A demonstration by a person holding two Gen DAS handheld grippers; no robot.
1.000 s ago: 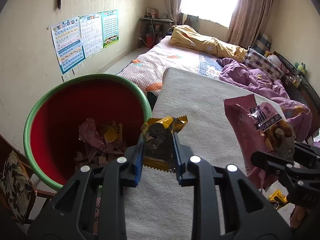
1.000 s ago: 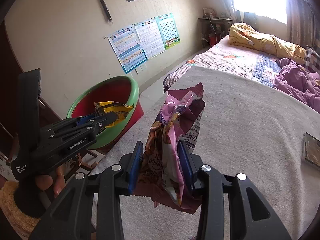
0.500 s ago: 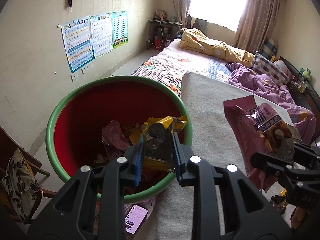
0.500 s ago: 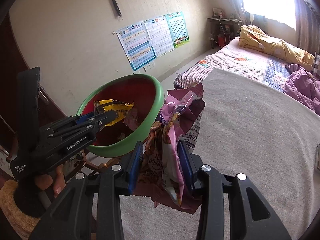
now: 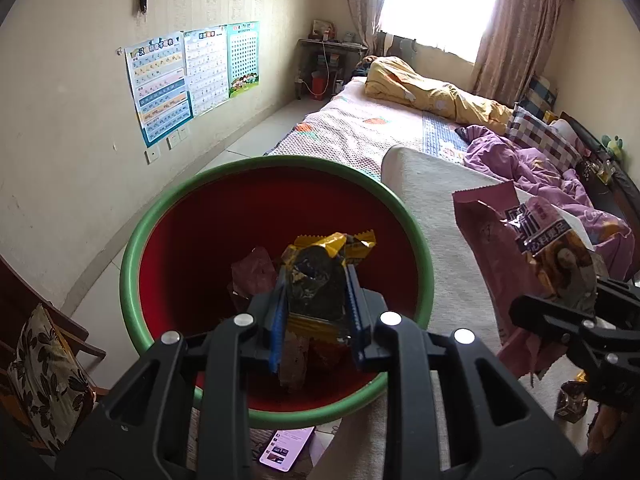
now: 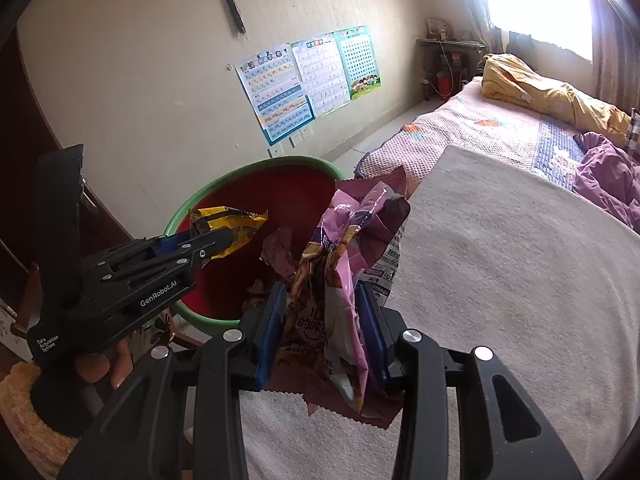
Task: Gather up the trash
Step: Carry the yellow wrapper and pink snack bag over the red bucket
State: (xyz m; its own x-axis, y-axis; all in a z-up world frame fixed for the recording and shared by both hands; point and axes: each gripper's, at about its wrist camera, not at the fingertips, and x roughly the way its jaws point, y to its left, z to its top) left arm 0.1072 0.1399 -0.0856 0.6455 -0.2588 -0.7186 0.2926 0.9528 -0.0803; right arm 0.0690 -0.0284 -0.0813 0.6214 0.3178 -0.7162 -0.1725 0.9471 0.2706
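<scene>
Left gripper (image 5: 316, 312) clamps the yellow wrapper (image 5: 320, 276) right over the red bin (image 5: 276, 208); right gripper (image 6: 324, 328) pinches the pink snack bag (image 6: 340, 280) beside its rim.

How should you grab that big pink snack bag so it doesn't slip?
Pinch the pink bag across its crumpled middle, coming from its bottom end, just as the right gripper does now. The bag is empty and squashed flat there, so the pads can close on both faces. Its open torn top flops loosely, so that end would probably slide free.
</scene>
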